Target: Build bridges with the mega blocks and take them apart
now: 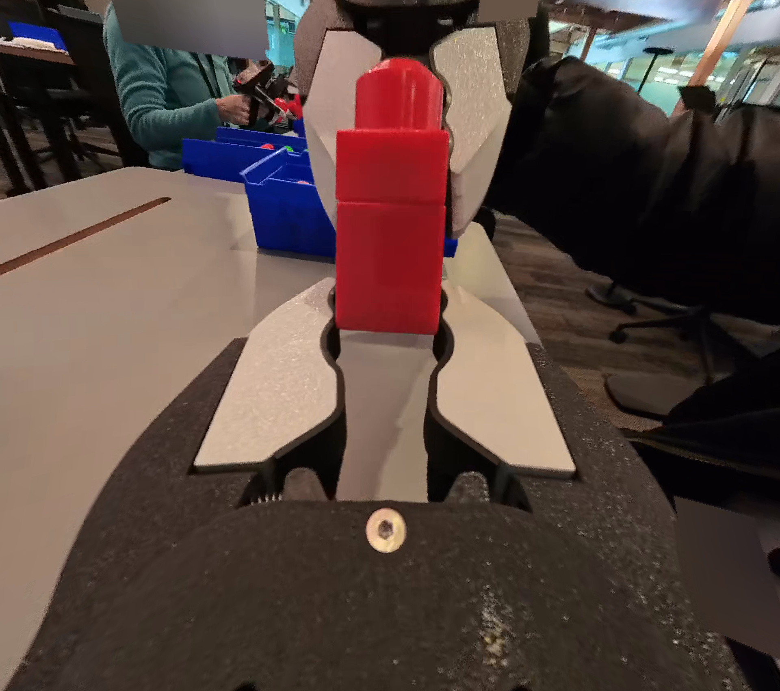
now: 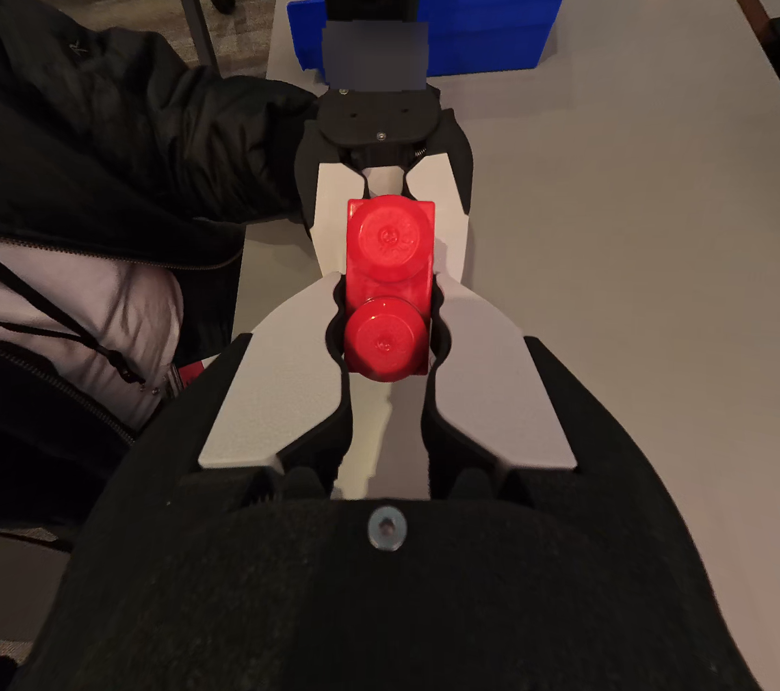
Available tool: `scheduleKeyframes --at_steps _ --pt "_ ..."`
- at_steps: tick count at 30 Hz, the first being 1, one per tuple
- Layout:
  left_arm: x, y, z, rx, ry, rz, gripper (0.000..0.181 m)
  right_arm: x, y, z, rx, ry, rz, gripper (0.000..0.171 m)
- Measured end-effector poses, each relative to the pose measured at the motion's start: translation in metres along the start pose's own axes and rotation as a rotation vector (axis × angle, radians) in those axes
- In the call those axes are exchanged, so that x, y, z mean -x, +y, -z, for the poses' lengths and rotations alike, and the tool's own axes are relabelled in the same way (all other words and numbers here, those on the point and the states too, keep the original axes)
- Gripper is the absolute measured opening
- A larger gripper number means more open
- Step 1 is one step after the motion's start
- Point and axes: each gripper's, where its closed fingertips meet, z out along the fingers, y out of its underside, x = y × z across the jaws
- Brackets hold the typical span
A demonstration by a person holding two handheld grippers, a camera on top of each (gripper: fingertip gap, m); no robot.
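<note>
Two red mega blocks are stacked one on the other and held in the air above the grey table [image 1: 105, 333]. In the left wrist view my left gripper [image 1: 388, 312] is shut on the lower red block [image 1: 388, 270]. My right gripper [image 1: 390, 185] comes down from above and is shut on the upper red block [image 1: 392, 164], whose stud points up between its fingers. In the right wrist view, looking down, my right gripper [image 2: 386, 312] clamps that two-stud upper block [image 2: 390, 287]. The left gripper [image 2: 390, 266] faces it from the far side. The lower block is hidden there.
A blue bin [image 1: 291, 215] with more blocks stands just behind on the table and shows in the right wrist view [image 2: 485, 21]. Another person in a teal sleeve [image 1: 169, 97] works with grippers at the back. A black jacket sleeve [image 2: 169, 122] and a chair are beside the table edge. The tips of both grippers are at nearly the same place.
</note>
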Motion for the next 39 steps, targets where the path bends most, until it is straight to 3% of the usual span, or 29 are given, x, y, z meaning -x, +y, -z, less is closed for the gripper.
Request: scheduleKeyframes --at_steps 6,9,12,15,17,19,21,23,26,30,33,35,37,39 --pt "0.001 -0.012 0.007 -0.072 0.039 0.079 0.041 -0.003 -0.010 -0.001 -0.015 -0.024 -0.048 0.037" --pt "0.005 -0.023 0.015 -0.140 0.036 0.112 0.040 -0.004 -0.026 0.008 -0.126 -0.046 -0.078 0.048" --pt "0.007 -0.026 0.018 -0.153 0.022 0.111 0.040 -0.010 -0.036 0.022 -0.229 -0.028 -0.097 0.046" --pt "0.010 -0.017 0.013 -0.107 -0.002 0.090 0.040 0.000 -0.020 0.013 -0.188 -0.124 -0.144 0.015" --pt "0.014 -0.004 0.010 -0.061 -0.003 0.085 0.040 -0.011 -0.002 0.001 -0.137 -0.059 -0.148 0.029" --pt "0.020 0.003 0.008 -0.047 -0.007 0.127 0.040 -0.018 0.007 -0.002 -0.142 -0.009 -0.144 0.032" --pt "0.024 0.000 0.011 -0.067 -0.025 0.137 0.040 -0.026 0.008 0.002 -0.234 0.049 -0.163 0.035" --pt "0.027 -0.011 0.018 -0.127 -0.034 0.141 0.040 -0.032 0.012 0.006 -0.353 0.108 -0.235 0.051" --pt "0.025 -0.029 0.029 -0.210 -0.022 0.159 0.040 -0.027 0.020 -0.003 -0.522 0.061 -0.363 0.072" --pt "0.019 -0.037 0.032 -0.226 -0.022 0.113 0.040 -0.019 0.018 -0.025 -0.620 -0.067 -0.393 0.074" --pt "0.014 -0.040 0.033 -0.241 0.009 0.122 0.040 -0.018 0.018 -0.046 -0.561 -0.088 -0.357 0.079" --pt "0.014 -0.038 0.031 -0.231 0.012 0.121 0.040 -0.010 0.008 -0.051 -0.573 -0.138 -0.306 0.069" --pt "0.011 -0.038 0.030 -0.234 0.044 0.141 0.040 -0.007 0.003 -0.052 -0.566 -0.124 -0.244 0.038" --pt "0.011 -0.039 0.032 -0.242 0.048 0.136 0.040 -0.008 0.002 -0.051 -0.546 -0.067 -0.192 0.036"
